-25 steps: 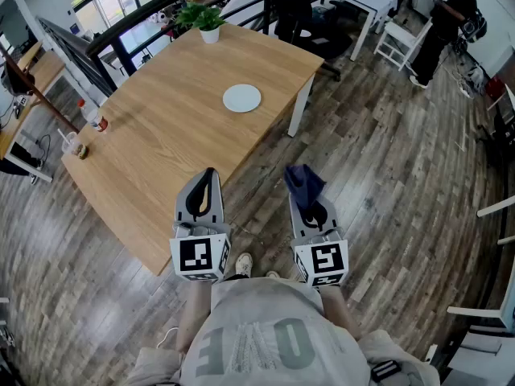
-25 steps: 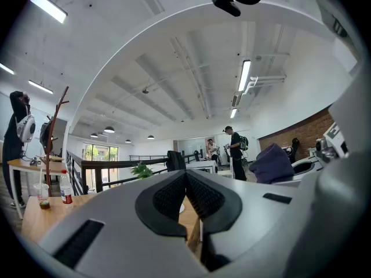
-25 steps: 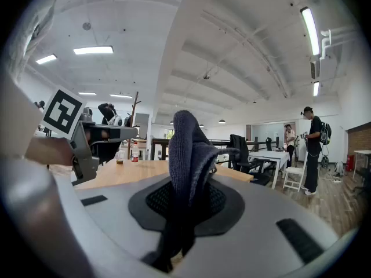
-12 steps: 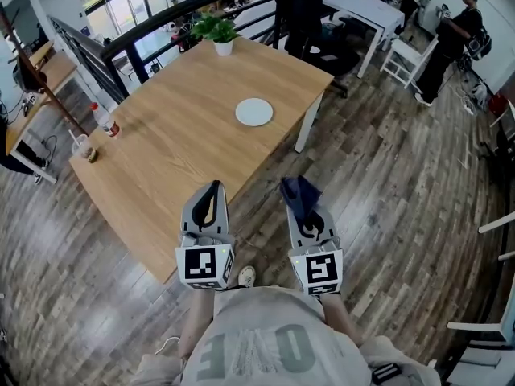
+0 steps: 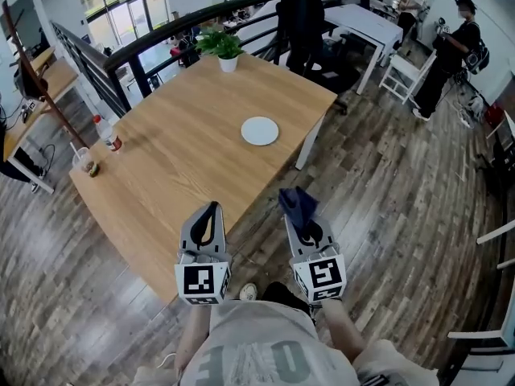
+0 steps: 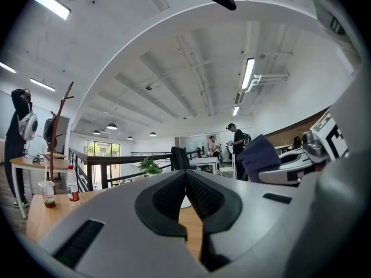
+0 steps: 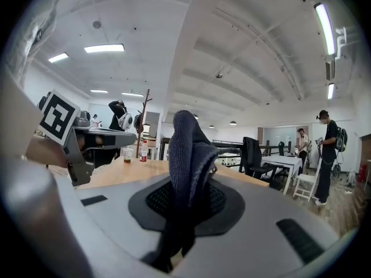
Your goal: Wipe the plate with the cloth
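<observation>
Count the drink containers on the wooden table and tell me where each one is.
2. A bottle stands near the left edge of the wooden table. A cup sits right beside it, nearer the corner. None seems hidden.

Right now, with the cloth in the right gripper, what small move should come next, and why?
Probably carry the right gripper forward toward the plate: its jaws clamp the dark cloth, but it hangs over the floor beside the table, well short of the plate.
</observation>
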`<state>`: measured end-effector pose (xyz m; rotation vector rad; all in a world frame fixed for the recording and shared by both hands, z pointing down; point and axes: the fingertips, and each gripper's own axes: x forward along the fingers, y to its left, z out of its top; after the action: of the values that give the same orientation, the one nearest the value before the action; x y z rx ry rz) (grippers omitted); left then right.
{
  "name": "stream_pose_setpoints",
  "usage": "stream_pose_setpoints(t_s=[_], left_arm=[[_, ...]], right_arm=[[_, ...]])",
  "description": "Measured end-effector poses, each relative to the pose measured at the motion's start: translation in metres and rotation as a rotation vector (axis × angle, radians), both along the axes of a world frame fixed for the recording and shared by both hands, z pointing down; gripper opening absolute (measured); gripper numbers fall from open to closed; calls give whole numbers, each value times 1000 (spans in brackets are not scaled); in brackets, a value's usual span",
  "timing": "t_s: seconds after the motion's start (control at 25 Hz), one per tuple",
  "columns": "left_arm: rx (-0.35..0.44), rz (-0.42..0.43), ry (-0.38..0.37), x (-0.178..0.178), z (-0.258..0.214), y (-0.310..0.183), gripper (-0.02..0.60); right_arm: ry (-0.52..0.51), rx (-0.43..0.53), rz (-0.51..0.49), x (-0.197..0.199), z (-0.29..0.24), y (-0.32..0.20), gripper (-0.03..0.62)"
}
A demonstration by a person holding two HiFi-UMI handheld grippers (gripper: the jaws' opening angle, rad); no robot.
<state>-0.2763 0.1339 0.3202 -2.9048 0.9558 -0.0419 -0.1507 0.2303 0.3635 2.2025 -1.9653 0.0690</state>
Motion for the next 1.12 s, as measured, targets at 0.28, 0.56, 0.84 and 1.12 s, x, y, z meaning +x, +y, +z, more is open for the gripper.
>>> stream_pose_setpoints(t_s=[0.28,0.56,0.84,1.12], left_arm=[[11,21,-8,17,-5,-31,8],[-48,24,-25,73,20,-56,8],[-21,3,-46,167,15,-103,8],[-8,-61,-31,241,4,-132,8]], right_arm=[[-13,-55,64,23,19,0,60],[-48,-39,124,86,29,-25,60],[-60,-53,89,175,32,-71,60],[-99,-52,35,256,31,-106,61]])
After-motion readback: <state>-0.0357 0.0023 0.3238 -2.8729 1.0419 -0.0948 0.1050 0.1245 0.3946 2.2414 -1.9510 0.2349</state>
